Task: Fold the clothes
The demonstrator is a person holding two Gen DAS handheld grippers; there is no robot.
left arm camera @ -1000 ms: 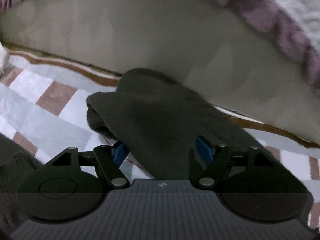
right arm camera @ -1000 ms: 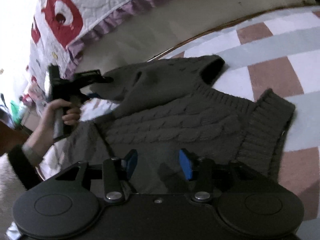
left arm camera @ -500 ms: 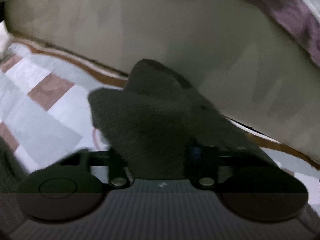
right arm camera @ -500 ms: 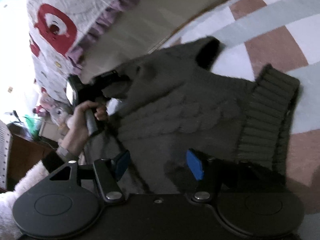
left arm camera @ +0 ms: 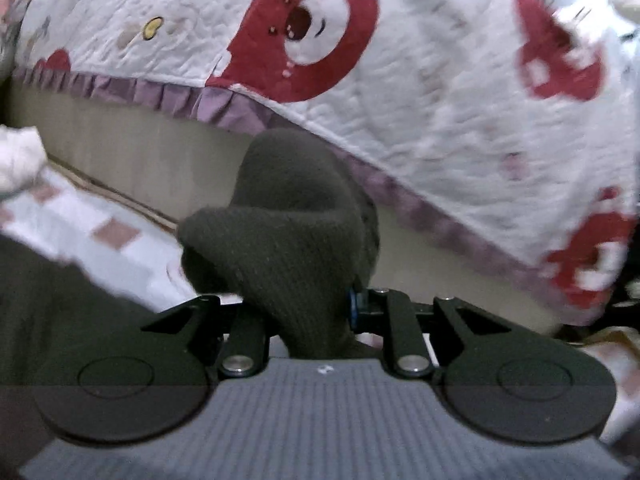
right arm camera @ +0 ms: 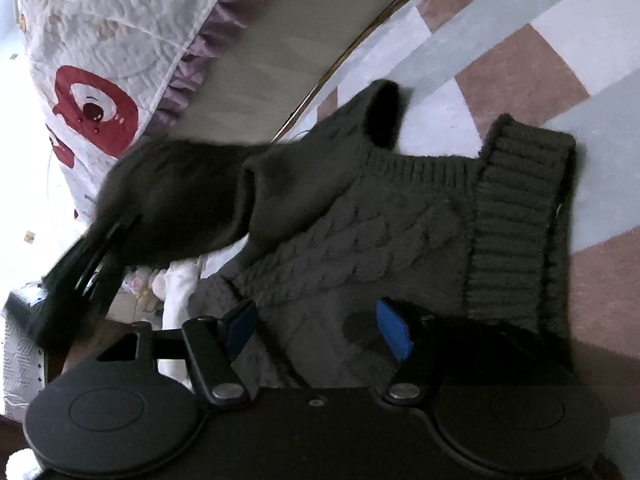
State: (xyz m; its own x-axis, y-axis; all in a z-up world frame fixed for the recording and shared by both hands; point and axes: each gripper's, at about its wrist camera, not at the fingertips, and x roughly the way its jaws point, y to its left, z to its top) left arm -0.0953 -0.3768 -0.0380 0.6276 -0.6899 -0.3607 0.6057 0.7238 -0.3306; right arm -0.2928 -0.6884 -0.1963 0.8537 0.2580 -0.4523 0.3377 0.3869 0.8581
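Observation:
A dark cable-knit sweater [right arm camera: 400, 216] lies on the checked rug [right arm camera: 520, 68], ribbed hem to the right. My left gripper [left arm camera: 308, 304] is closing on its sleeve [left arm camera: 288, 240]; the knit is bunched between the pads and lifted off the rug. In the right wrist view that sleeve [right arm camera: 180, 196] stretches up and left to the left gripper [right arm camera: 100, 248]. My right gripper [right arm camera: 316, 328] hovers low over the sweater's body. Its jaws are opening, and the blue pads [right arm camera: 394, 332] stand wide apart, pressing on nothing.
A bed runs along the far side, with a white quilt [left arm camera: 440, 100] printed with red bears, a purple frill and a beige base [left arm camera: 120, 148]. White cloth [left arm camera: 16, 160] lies at the left. Clutter and white fabric [right arm camera: 176, 288] sit beyond the rug's left end.
The left gripper closed on the sleeve and swung up and away, pulling it taut off the rug. The right gripper's pads spread wider and it rolled, staying over the sweater.

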